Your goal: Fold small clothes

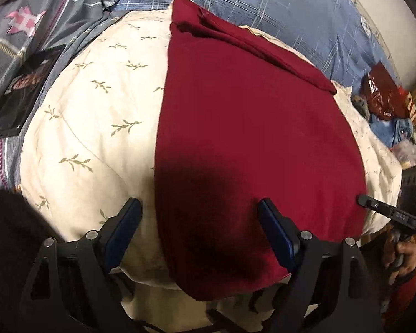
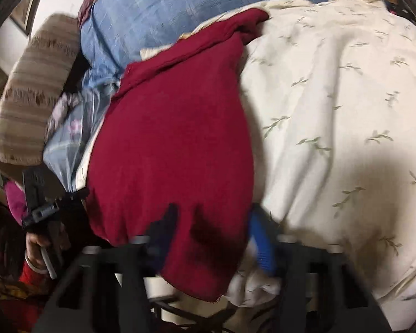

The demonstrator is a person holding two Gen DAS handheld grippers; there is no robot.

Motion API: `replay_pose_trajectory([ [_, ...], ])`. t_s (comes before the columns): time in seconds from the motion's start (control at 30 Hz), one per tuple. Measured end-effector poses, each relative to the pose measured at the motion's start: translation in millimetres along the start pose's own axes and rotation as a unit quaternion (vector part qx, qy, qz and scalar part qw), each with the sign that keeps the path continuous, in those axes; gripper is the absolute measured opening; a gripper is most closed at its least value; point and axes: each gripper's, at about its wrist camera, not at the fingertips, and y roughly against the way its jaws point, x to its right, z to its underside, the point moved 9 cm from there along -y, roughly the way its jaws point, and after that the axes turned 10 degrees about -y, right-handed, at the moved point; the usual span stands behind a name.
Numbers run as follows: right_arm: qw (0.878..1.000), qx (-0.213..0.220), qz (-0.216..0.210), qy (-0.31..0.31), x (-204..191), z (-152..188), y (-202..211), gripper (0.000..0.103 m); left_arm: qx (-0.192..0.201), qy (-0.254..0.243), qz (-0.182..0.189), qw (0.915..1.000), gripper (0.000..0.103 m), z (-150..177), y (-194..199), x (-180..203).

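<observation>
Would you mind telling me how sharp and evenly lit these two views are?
Left wrist view: sharp, strong fisheye bending, a dark shadow on the red garment near the left gripper. Right wrist view: motion-blurred, especially around the right gripper.

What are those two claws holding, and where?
Left gripper holds nothing, open astride the red cloth edge. Right gripper has the near hem between its fingers; grip unclear.
</observation>
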Motion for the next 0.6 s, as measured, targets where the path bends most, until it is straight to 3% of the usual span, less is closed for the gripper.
replay_pose_trajectory([
  [0.03,1.0,-0.006,0.003,0.006,-2,1,-3,0.008,0.003,-0.002,-0.002,1.0,0.067,-1,1,0],
  [0.07,1.0,-0.005,0.006,0.01,-5,1,-3,0.008,0.002,-0.006,-0.008,1.0,0.046,-1,3,-1],
  [0.1,1.0,-0.006,0.01,0.021,-8,1,-1,0.008,0.0,-0.006,-0.009,0.9999,0.037,0,5,-4],
  [0.23,0.999,-0.013,0.037,0.024,6,2,9,0.008,-0.005,0.021,0.02,0.9996,0.038,6,10,-12],
  [0.3,0.999,-0.022,0.026,0.005,11,6,7,0.016,-0.009,0.02,0.023,0.9995,0.049,12,12,-10],
  [0.37,0.999,-0.034,0.004,-0.009,11,10,9,0.035,-0.016,0.024,0.032,0.9991,0.061,19,13,-3],
  [0.4,0.999,-0.042,-0.005,-0.009,9,14,9,0.038,-0.019,0.027,0.037,0.9988,0.065,22,13,0],
  [0.6,0.996,-0.084,-0.018,0.013,-4,32,-6,0.04,-0.025,0.031,0.038,0.9985,0.07,28,9,5],
])
